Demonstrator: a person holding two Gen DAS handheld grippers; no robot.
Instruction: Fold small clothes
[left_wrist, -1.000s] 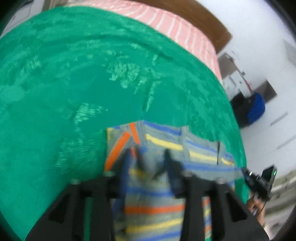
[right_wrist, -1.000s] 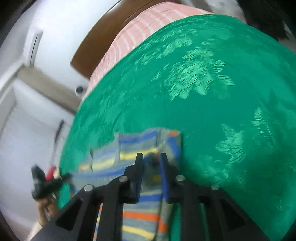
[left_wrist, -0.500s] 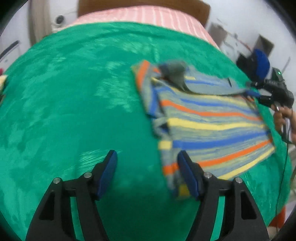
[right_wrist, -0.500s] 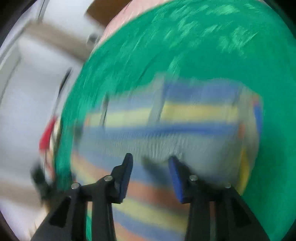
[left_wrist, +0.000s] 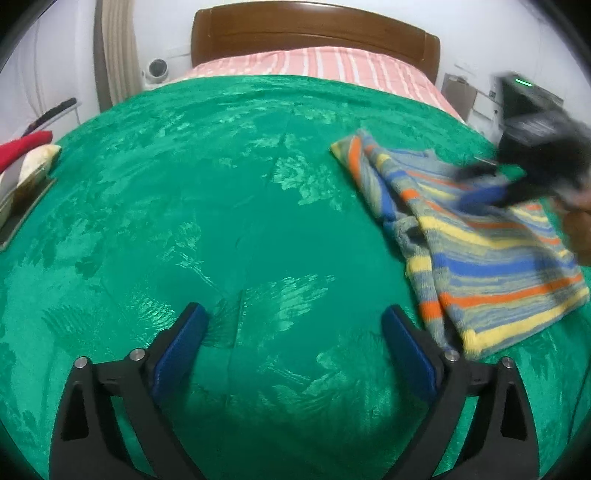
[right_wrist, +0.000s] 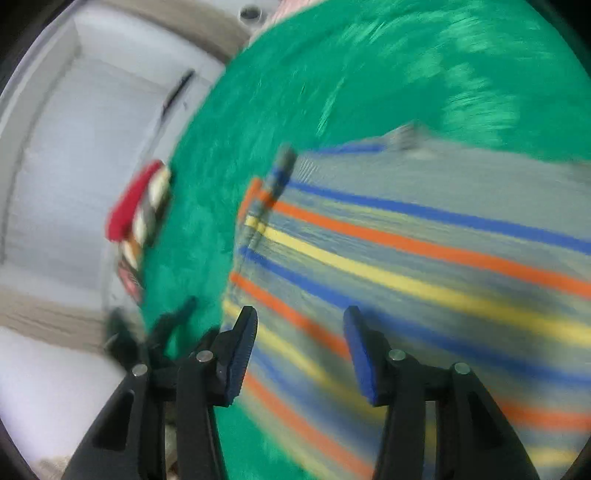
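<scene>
Striped top (left_wrist: 476, 236) lying flat on the green cover (left_wrist: 184, 221), right of the left gripper (left_wrist: 295, 339), long axis running near-right to far-left. Left gripper gaping, empty. Right gripper (right_wrist: 299, 347) just opening, hovering over the stripes, pinching nothing.

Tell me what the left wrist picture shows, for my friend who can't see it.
A striped sweater lies folded on a green blanket covering a bed, off to the right. The left gripper is open above bare blanket, its jaws having just been opening with nothing between them. The blurry right gripper is over the sweater.
</scene>
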